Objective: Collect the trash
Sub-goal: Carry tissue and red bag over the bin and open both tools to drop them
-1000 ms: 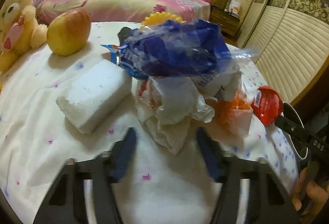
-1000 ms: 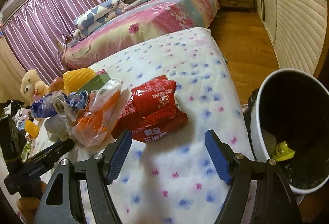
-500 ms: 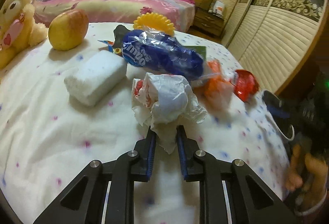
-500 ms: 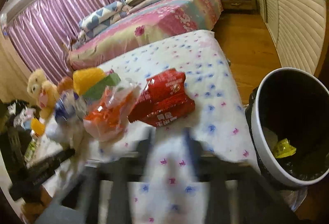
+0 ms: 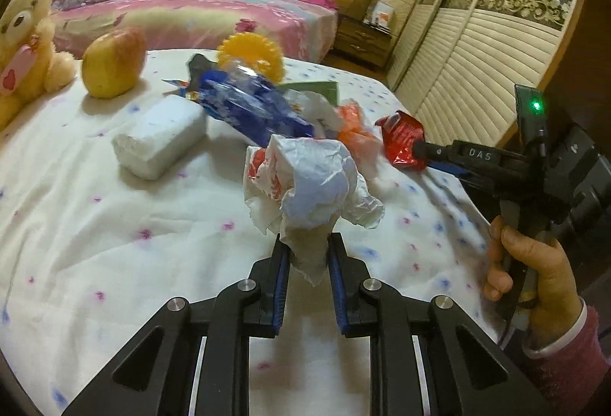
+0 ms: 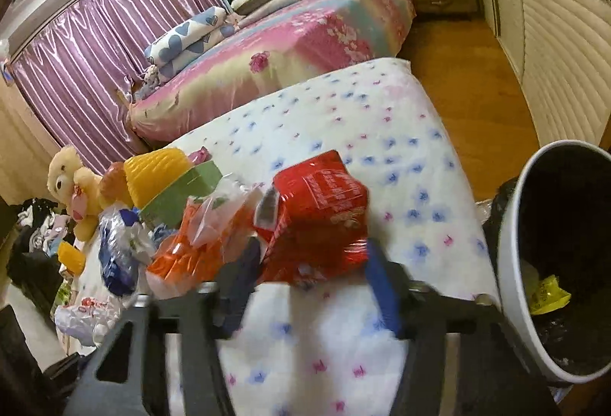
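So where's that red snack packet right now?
In the right wrist view the red snack packet sits centre frame between the right gripper's closing jaws, above the flowered mattress, beside the orange bag, left of the bin.

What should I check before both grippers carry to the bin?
1. Left gripper shut on crumpled paper: ok, blue pads pinch its lower tail.
2. Paper clear of the bed: cannot tell, it may still rest on the cover.
3. Right gripper on red packet: ok; its jaws have just been closing and the packet sits between them, tilted up, though the frame is blurred.
4. Bin within sight and open: ok, at the bed's edge, a yellow wrapper inside.
5. Neighbours snagged: cannot tell; orange bag touches the packet.
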A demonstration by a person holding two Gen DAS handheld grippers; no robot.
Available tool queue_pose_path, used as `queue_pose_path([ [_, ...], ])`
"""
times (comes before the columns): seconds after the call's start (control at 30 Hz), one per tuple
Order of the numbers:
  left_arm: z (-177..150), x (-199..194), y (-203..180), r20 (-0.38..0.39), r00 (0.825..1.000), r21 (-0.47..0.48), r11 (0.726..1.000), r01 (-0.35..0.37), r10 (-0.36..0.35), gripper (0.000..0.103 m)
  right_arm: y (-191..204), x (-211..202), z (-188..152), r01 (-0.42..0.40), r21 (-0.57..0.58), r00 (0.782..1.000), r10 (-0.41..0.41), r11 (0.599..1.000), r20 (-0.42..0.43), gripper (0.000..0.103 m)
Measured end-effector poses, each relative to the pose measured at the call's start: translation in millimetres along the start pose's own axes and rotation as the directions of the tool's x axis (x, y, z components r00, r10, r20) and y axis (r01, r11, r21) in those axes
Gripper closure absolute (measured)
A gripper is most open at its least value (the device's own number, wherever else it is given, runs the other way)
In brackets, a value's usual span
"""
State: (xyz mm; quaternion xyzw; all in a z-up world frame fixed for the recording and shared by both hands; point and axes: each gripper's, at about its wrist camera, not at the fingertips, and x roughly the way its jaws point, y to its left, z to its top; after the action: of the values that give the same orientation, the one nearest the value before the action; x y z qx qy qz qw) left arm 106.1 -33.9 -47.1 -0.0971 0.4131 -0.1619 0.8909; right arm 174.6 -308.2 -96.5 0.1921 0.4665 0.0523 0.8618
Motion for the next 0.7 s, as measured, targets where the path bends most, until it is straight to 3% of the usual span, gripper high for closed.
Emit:
queue_pose_path([
  [0.7,14,46,-70,-0.083,0.991,0.135,0.984,0.113,-0.102,0.085,-50,-99,-44,0.033,0.047,0.995,-0.038,0.998,0.098,0.082],
])
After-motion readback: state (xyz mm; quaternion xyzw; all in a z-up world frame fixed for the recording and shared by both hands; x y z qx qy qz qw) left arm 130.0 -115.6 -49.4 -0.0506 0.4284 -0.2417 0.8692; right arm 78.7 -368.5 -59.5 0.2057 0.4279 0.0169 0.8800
